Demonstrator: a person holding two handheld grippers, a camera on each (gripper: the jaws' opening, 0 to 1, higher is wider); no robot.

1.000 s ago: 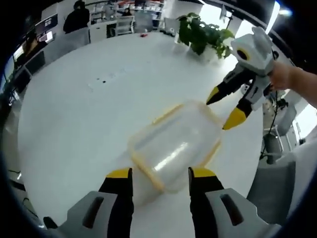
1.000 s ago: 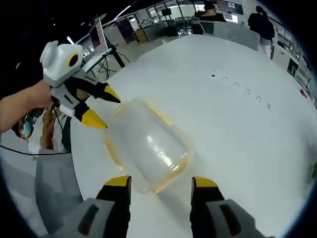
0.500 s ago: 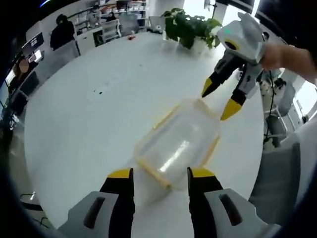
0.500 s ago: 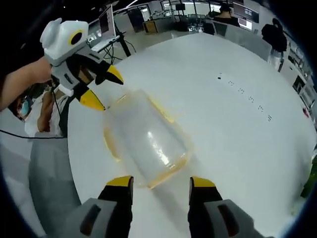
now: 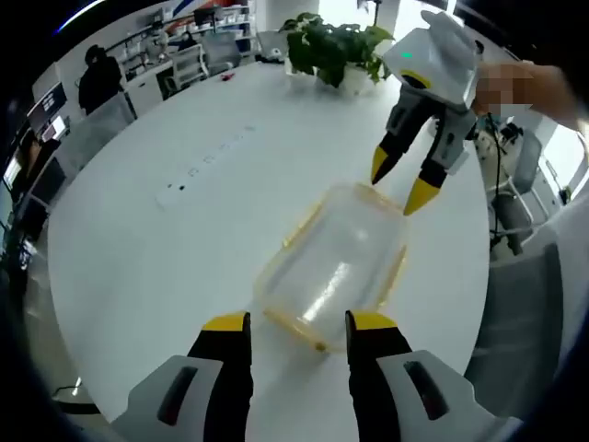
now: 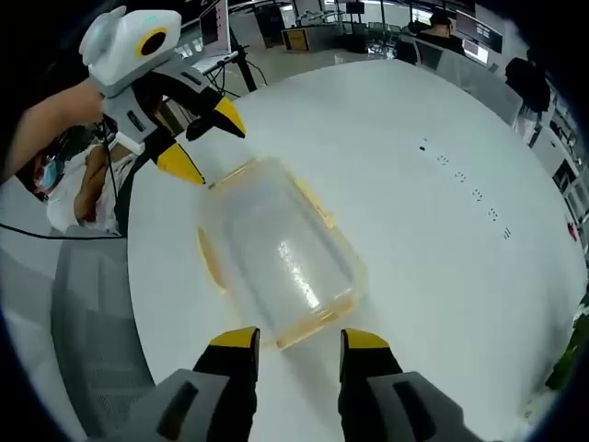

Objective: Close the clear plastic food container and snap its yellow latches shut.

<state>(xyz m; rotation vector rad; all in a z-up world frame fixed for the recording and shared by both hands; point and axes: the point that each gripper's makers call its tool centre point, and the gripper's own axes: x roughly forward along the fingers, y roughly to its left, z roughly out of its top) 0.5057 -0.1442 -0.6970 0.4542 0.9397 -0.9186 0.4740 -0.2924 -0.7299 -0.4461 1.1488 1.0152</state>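
Note:
A clear plastic food container (image 5: pixel 336 262) with yellow latches along its sides lies on the round white table (image 5: pixel 184 239), its lid on top. My left gripper (image 5: pixel 296 324) is open, its yellow tips just at the container's near end. My right gripper (image 5: pixel 400 181) hovers open at the opposite end, tips pointing down close to the rim. In the right gripper view the container (image 6: pixel 281 253) lies lengthwise ahead. The right gripper (image 6: pixel 299 341) stands open at its near end there, and the left gripper (image 6: pixel 207 143) hangs open over the far corner.
A potted plant (image 5: pixel 331 41) stands at the table's far edge. A grey chair (image 6: pixel 83 313) sits beside the table's rim close to the container. Small dark marks (image 6: pixel 460 170) dot the tabletop. A person (image 5: pixel 92 78) and office desks are far behind.
Both cameras have shifted a little around the container. Each gripper's tips have come nearer to an end of the container, and the right gripper's jaws look slightly narrower. The container has stayed put.

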